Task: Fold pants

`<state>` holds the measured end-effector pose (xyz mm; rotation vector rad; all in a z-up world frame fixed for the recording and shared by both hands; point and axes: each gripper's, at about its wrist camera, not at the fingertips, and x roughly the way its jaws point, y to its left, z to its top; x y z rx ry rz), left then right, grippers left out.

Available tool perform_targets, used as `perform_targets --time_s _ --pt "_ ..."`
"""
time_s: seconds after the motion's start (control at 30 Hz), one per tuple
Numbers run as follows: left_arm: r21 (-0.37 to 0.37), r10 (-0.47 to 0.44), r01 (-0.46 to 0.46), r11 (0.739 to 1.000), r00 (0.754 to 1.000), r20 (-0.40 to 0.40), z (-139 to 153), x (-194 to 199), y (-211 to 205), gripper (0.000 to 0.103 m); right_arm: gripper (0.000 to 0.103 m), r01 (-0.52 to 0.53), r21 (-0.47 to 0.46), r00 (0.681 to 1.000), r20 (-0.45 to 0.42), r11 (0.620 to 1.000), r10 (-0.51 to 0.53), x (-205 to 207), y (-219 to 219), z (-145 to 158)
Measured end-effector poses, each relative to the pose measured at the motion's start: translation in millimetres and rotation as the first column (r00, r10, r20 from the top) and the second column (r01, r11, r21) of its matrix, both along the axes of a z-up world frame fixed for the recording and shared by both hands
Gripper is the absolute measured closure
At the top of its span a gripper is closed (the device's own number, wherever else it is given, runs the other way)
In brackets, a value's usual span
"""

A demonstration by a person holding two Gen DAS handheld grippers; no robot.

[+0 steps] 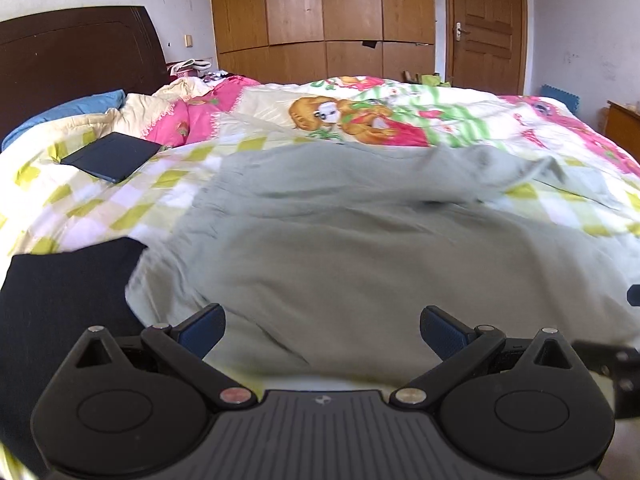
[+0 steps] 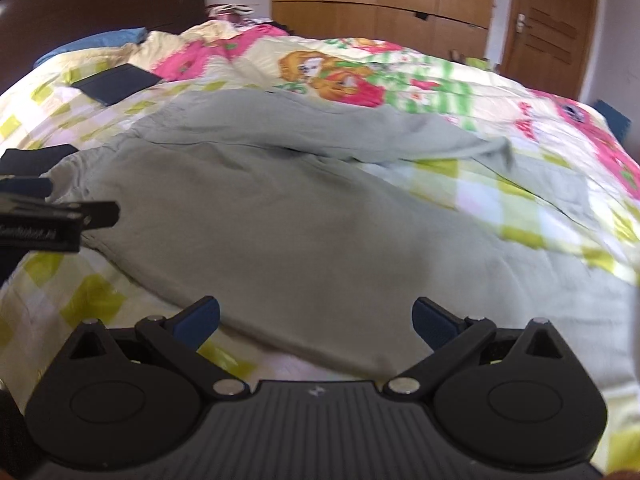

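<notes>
A dark flat rectangular case (image 1: 111,157) is lying on the checked quilt (image 1: 100,204) at far left, well apart from the pants (image 1: 340,248). A folded dark garment (image 1: 60,292) is sitting at near left, its edge touching the pants' left side. Beyond, a dark headboard (image 1: 76,56), a blue pillow (image 1: 64,114), a wooden wardrobe (image 1: 320,16) and a door (image 1: 486,20) are lining the far side.

The pants, pale grey-green, soft and wrinkled, are spreading across the middle of the bed, one leg trailing to the far right in rumpled folds. The quilt is showing yellow-green squares near and a pink cartoon print far.

The left gripper (image 1: 322,330) is hovering over the near edge of the pants, blue-padded fingers spread wide and gripping nothing. The right gripper (image 2: 316,320) is likewise gaping wide, bare, above the near hem
</notes>
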<state>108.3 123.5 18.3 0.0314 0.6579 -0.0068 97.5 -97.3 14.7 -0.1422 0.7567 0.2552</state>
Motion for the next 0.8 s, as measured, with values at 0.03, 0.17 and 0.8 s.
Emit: perform_targets --time_s 0.03,0.17,0.8 --pt "-0.012 0.003 -0.003 1.000 1.000 -0.014 -3 10 8 0.000 0.001 -0.027 0.002 1.000 -0.004 1.000 0.027 8 7 -2" --pt "-0.006 0.047 -0.048 0.999 0.992 -0.114 -25 39 34 0.000 0.001 -0.086 0.027 0.994 -0.061 0.996 0.087 39 27 -12" --pt "-0.009 -0.006 0.005 1.000 0.989 -0.145 -19 -17 35 0.000 0.002 0.058 0.163 0.992 -0.119 0.985 -0.039 -4 -59 1"
